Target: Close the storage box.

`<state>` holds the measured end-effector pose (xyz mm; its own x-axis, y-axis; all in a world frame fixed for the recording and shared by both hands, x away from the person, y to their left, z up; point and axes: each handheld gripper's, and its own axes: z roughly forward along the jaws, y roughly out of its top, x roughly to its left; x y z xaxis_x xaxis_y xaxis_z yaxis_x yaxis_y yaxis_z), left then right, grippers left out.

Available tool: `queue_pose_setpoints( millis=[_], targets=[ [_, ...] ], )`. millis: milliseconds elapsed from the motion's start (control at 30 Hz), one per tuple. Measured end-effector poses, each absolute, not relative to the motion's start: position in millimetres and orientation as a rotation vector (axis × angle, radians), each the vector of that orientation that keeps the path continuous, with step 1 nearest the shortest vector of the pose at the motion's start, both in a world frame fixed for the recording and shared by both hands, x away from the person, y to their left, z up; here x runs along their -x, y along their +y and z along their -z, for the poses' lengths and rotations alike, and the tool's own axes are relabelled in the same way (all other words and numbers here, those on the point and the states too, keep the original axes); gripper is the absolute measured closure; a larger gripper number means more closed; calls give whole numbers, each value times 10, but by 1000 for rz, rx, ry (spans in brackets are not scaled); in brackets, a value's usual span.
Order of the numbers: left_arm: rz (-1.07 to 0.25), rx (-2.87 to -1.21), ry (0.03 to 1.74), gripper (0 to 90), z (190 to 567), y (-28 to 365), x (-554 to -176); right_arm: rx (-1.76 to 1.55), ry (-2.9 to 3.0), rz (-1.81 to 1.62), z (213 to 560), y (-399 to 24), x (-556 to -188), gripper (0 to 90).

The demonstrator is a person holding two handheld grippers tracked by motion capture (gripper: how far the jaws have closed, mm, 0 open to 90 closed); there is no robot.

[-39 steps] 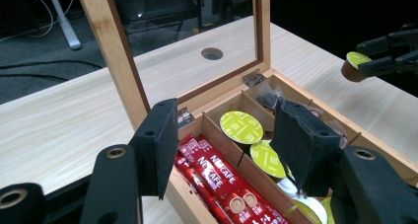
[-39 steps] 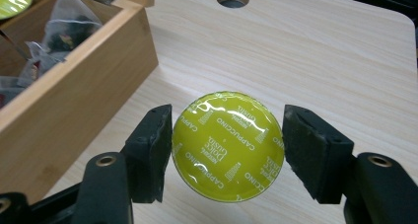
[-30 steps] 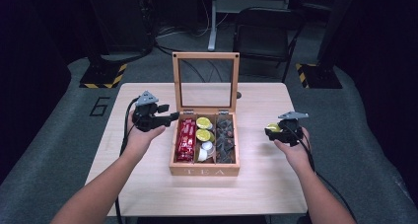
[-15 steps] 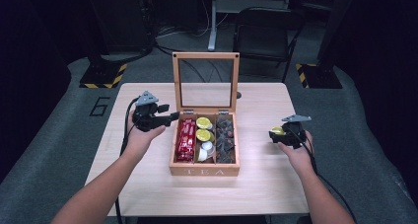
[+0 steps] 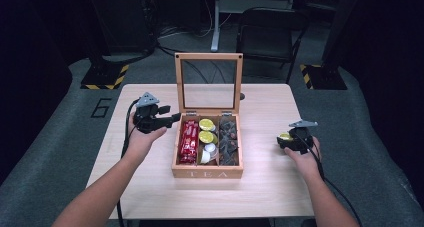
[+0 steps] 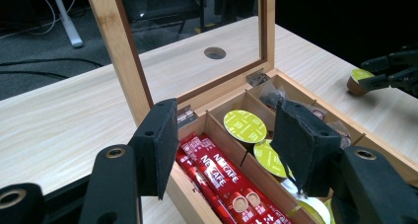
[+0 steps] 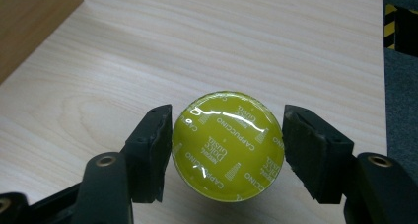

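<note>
High view: a wooden tea box (image 5: 207,173) stands at the centre of the bench (image 5: 150,197), its glass lid (image 5: 208,82) raised upright at the back. Its left compartment holds red sachets (image 5: 189,142), the middle one yellow-green capsules (image 5: 206,124), the right one dark packets (image 5: 229,139).

The left gripper (image 5: 167,118), at centre left of the frame, hangs just beside the box's left rear corner. In the left gripper view its jaws stand about half open with nothing between them; the sachets (image 6: 222,177) and capsules (image 6: 245,125) lie beyond and below the gap, in the lower centre of the frame.

The right gripper (image 5: 286,141), at centre right of the high view, is well apart from the box and low over the bench. It carries one capsule (image 5: 285,136), seen as a yellow-green spot at its tip. In the right gripper view the capsule (image 7: 227,145) sits in the lower centre of the frame between the jaws, foil lid facing the camera, with bare bench (image 7: 222,46) around it. The jaws are closed to the capsule's width: the left one presses its rim, while a thin dark sliver shows at the right one, so whether that jaw touches cannot be told. The left gripper view shows the same capsule (image 6: 359,78) held at the far right edge.
</note>
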<state>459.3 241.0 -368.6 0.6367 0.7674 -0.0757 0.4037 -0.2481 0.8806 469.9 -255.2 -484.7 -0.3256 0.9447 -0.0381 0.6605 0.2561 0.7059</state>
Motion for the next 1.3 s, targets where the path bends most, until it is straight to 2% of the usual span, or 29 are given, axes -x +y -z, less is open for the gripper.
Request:
queue_pose_setpoints(
  millis=[800,1133,1300],
  targets=[
    [-461,-1866,941,428,3716,2433,-4597,-1482,2042,-850,4808,-2587,-4702,330],
    [-464,-1864,942,428,3706,2459,-4585,-1387,2070,-889,4530,-2466,-4751,331],
    [-465,-1863,945,428,3700,2486,-4587,-1343,2090,-915,4391,-2332,-4785,363]
  ],
)
